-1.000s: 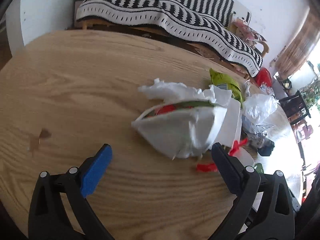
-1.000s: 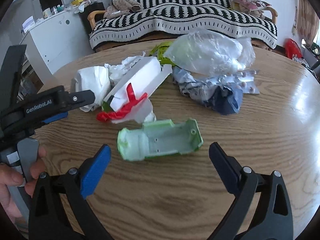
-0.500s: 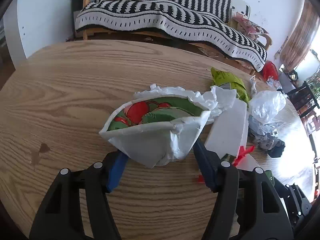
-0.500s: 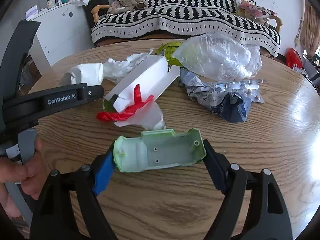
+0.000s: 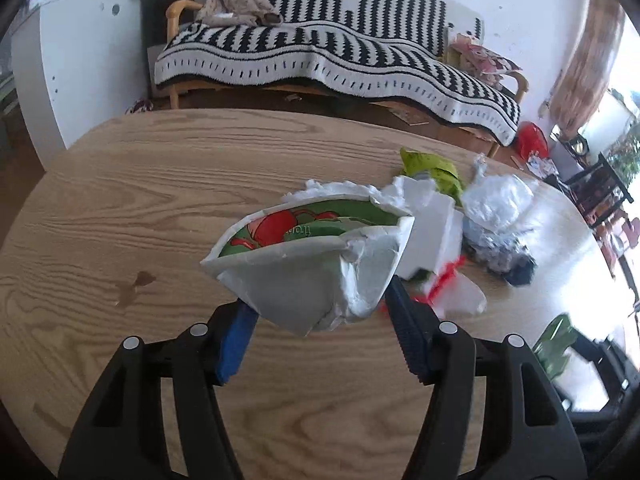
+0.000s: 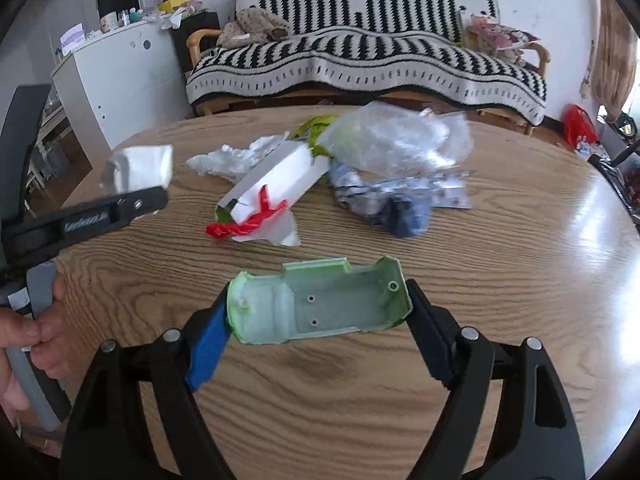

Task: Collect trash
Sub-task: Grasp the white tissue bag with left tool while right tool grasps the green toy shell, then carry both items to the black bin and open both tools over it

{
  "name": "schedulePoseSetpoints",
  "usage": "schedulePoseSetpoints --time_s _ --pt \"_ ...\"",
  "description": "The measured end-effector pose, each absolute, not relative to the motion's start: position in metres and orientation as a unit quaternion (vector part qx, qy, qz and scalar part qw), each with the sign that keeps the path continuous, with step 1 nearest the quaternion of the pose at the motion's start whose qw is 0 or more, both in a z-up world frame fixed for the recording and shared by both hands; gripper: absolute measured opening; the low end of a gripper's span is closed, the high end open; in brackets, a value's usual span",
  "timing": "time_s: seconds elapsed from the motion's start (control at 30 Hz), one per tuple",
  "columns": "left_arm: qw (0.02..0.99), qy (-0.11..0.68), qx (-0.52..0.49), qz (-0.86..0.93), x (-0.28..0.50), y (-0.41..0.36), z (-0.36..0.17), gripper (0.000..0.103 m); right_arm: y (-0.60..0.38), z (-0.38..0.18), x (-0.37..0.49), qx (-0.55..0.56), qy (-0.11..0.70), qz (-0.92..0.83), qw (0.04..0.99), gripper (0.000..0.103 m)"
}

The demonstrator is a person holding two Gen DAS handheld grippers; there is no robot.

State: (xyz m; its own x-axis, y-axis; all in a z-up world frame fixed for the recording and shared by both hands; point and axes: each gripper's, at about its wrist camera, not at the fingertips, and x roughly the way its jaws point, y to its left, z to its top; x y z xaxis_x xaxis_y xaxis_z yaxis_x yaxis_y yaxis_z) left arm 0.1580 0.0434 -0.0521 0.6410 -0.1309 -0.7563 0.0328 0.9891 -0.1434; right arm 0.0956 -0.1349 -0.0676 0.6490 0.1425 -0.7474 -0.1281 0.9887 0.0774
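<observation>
While pinched: crumpled white carton [image 5: 304, 280], green plastic shell [image 6: 320, 304]

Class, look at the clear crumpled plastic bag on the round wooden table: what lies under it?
Under the clear crumpled plastic bag a green wrapper pokes out at its left edge, and silvery-blue crumpled packaging spreads below it. How far either reaches beneath is covered by the bag.

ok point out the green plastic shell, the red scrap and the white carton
green plastic shell [image 6: 320, 304], right wrist view, on its hollow inner face
red scrap [image 6: 256, 216], right wrist view, on the twisted middle
white carton [image 5: 304, 284], left wrist view, on its white outer side
</observation>
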Motion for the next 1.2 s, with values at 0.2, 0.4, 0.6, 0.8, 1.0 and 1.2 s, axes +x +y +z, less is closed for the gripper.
schedulePoseSetpoints --time_s 0.2,0.4,0.6,0.8,1.0,1.2 --pt "0.909 0.408 -0.017 -0.088 0.121 0.0 -0.034 0.062 -0.179 -0.043 0.055 0.004 0.395 0.041 0.918 0.079" --pt "0.91 0.387 -0.006 -0.147 0.085 -0.061 -0.015 0.062 -0.253 -0.021 0.007 0.018 0.384 -0.007 0.923 0.079" --pt "0.897 0.38 0.019 -0.226 0.049 -0.147 -0.014 0.062 -0.338 -0.011 -0.045 0.05 0.377 -0.067 0.922 0.079" --pt "0.873 0.371 0.062 -0.311 0.009 -0.223 -0.02 0.062 -0.428 -0.016 -0.107 0.081 0.38 -0.137 0.911 0.079" --pt "0.845 0.379 0.094 -0.366 -0.03 -0.294 -0.042 0.062 -0.509 -0.025 -0.164 0.133 0.384 -0.193 0.893 0.079" --pt "0.802 0.421 0.089 -0.414 -0.065 -0.373 -0.074 0.062 -0.58 -0.047 -0.207 0.197 0.417 -0.249 0.852 0.079"
